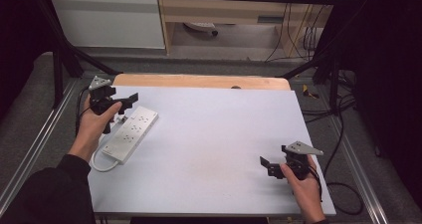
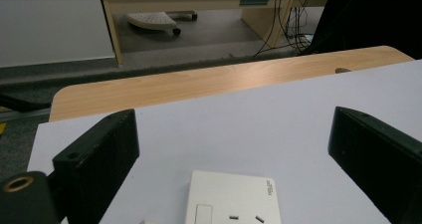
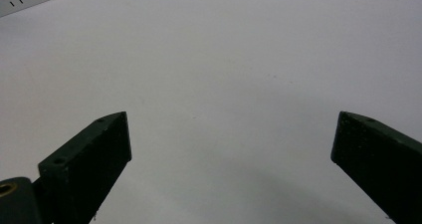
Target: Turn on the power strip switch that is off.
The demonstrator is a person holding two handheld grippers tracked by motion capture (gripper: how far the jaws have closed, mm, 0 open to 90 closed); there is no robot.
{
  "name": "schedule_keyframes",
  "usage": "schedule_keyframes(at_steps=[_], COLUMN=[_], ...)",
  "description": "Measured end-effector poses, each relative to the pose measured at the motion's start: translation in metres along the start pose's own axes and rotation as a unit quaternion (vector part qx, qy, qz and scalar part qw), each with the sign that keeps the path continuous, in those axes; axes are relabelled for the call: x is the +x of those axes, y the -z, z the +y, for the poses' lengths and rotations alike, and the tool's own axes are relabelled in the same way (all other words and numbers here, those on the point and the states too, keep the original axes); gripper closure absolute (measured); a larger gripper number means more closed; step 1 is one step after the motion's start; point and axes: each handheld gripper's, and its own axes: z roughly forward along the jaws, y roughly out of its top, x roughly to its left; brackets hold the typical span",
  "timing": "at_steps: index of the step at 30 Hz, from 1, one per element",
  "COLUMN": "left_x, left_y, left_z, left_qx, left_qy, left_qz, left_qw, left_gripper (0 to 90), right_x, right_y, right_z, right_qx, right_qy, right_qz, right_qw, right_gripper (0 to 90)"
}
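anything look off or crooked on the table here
Nothing damaged or spilled. The white power strip lies at a slant to the table edges, near the left side, its cable looping off that edge. The left gripper hovers open over its far end; the right gripper is open, apart.

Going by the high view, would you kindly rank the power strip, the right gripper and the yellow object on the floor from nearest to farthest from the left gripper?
1. The power strip, on the table's left side, right beside the left gripper.
2. The right gripper, low over the table's near right part.
3. The yellow object, on the floor past the table's far right corner.
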Motion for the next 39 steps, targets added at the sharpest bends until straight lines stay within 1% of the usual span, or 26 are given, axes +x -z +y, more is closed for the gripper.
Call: schedule_keyframes(at_steps=[3, 6, 10, 17, 20, 22, 26, 32, 36, 37, 39], left_x=[0.001, 0.002, 0.003, 0.003, 0.004, 0.005, 0.004, 0.006, 0.009, 0.009, 0.009], left_y=[-0.004, -0.007, -0.011, -0.018, -0.021, -0.023, -0.026, -0.028, -0.030, -0.030, -0.031], left_z=[0.000, -0.001, -0.003, -0.006, -0.007, -0.008, -0.010, -0.011, -0.013, -0.013, -0.014], left_qx=[-0.003, 0.003, 0.014, 0.021, 0.026, 0.028, 0.033, 0.036, 0.043, 0.044, 0.045], left_qy=[0.008, 0.014, 0.012, 0.008, 0.010, 0.007, 0.000, 0.000, 0.000, 0.000, -0.002], left_qz=[0.000, 0.000, 0.002, 0.007, 0.004, 0.002, 0.003, 0.008, 0.010, 0.010, 0.012], left_qw=[1.0000, 0.9999, 0.9998, 0.9997, 0.9996, 0.9996, 0.9994, 0.9993, 0.9990, 0.9990, 0.9989], left_gripper=[6.7, 6.9, 7.3, 7.3, 7.5, 7.8, 8.2, 9.1, 11.5, 14.3, 15.9], right_x=[-0.001, -0.001, 0.000, -0.001, -0.001, -0.001, -0.001, -0.001, -0.001, -0.001, -0.001], right_y=[0.000, 0.000, 0.000, 0.000, 0.000, -0.001, -0.001, -0.001, -0.001, -0.001, -0.001], right_z=[0.000, 0.000, 0.000, 0.000, 0.000, 0.000, 0.000, 0.000, 0.000, 0.000, 0.000], right_qx=[-0.001, 0.000, -0.002, -0.002, -0.002, -0.002, 0.000, -0.001, 0.000, -0.001, -0.001], right_qy=[-0.002, 0.000, -0.001, -0.002, 0.000, 0.001, 0.002, 0.002, 0.002, 0.003, 0.003], right_qz=[-0.001, 0.000, -0.001, 0.000, 0.001, 0.002, 0.002, 0.001, 0.002, 0.001, 0.001], right_qw=[1.0000, 1.0000, 1.0000, 1.0000, 1.0000, 1.0000, 1.0000, 1.0000, 1.0000, 1.0000, 1.0000], right_gripper=[2.8, 2.8, 2.8, 2.8, 2.8, 2.8, 2.8, 2.8, 2.8, 2.8, 2.8])
